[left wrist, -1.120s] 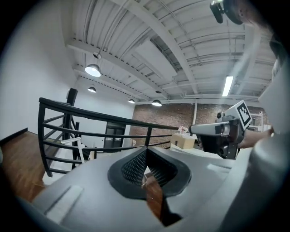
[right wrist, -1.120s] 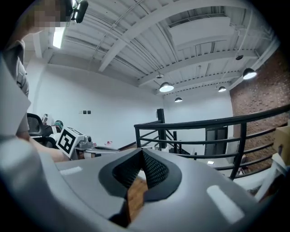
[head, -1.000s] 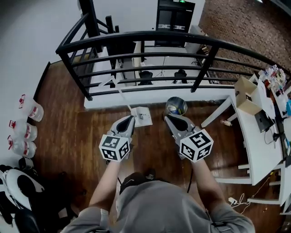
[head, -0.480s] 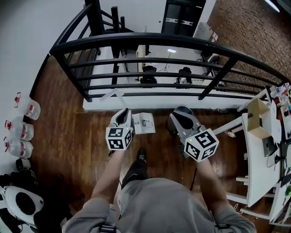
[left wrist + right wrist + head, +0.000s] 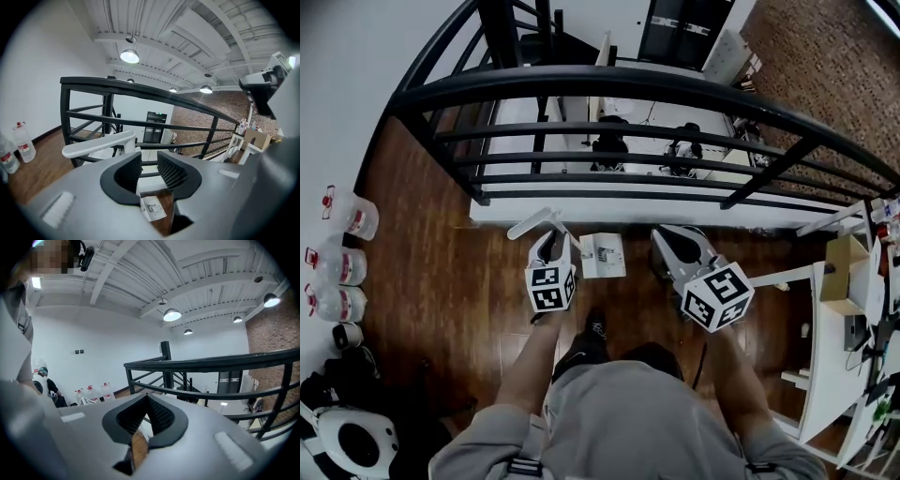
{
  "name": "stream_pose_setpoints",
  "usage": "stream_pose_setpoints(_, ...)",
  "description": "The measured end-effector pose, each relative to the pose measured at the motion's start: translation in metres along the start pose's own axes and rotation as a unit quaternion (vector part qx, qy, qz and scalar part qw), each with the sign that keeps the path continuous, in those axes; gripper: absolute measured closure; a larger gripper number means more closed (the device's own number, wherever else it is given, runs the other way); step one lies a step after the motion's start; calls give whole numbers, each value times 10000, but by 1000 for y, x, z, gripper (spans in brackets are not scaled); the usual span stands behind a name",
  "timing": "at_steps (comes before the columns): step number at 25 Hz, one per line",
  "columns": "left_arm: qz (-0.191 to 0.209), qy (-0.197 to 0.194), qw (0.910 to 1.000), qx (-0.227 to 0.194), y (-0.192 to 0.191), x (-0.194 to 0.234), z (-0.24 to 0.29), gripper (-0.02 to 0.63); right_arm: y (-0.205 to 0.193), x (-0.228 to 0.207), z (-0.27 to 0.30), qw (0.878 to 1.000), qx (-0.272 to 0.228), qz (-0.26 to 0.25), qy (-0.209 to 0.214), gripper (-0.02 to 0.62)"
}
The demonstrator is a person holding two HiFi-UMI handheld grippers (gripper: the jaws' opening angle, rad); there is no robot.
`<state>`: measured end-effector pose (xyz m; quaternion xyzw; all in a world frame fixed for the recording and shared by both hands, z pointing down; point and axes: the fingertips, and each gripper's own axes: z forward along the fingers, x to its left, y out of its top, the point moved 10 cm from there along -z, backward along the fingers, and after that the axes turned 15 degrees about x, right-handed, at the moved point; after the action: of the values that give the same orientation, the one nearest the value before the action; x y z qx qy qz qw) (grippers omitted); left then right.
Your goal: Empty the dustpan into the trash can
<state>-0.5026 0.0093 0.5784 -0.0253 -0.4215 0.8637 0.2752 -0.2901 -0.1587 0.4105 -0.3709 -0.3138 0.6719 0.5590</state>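
Both forearms reach toward the far railing (image 5: 628, 89), tilted slightly down. The left gripper (image 5: 553, 239) has jaws that have just been opening, slightly apart with nothing between them. The dustpan's white handle (image 5: 101, 143) stands just left of and beyond them, and its pan (image 5: 602, 255) lies between the grippers. The right gripper (image 5: 146, 401) is clenched, empty.

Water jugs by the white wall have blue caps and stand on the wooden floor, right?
Not quite. The water jugs have red caps, not blue; the head view shows it. They do stand on the wooden floor by the white wall.
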Motion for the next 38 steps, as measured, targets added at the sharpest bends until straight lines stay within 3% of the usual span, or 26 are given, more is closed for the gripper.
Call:
stream_pose_setpoints(5, -284, 299, 9989, 241, 1, 12, 33, 424, 5, -20, 18, 9998, 82, 103, 156, 597)
stream_pose_setpoints(9, -506, 423, 9977, 149, 9, 13, 65, 252, 4, -40, 14, 9992, 312, 65, 228, 597)
stream_pose_setpoints(11, -559, 446, 9974, 75, 14, 14, 76, 233, 5, -50, 9, 9989, 416, 34, 202, 597)
stream_pose_setpoints(15, -469, 585, 9972, 73, 25, 19, 100, 238, 5, -72, 3, 9986, 532, 40, 62, 597)
stream_pose_setpoints(17, -335, 712, 9968, 162, 27, 18, 109, 273, 1, -82, -1, 9982, 599, 96, -25, 597)
stream_pose_setpoints(19, -222, 865, 9959, 159, 29, 17, 113, 329, -5, -91, -5, 9976, 668, 163, -93, 597)
stream_pose_setpoints(21, -182, 969, 9950, 131, 30, 19, 115, 438, -10, -96, -6, 9970, 726, 222, -139, 597)
stream_pose_setpoints(31, 51, 720, 9974, 9, 41, 4, 99, 426, -15, -104, -12, 9969, 671, 349, -195, 597)
stream_pose_setpoints(38, 308, 522, 9981, -75, 81, -5, 66, 425, -12, -103, -25, 9976, 489, 378, -324, 597)
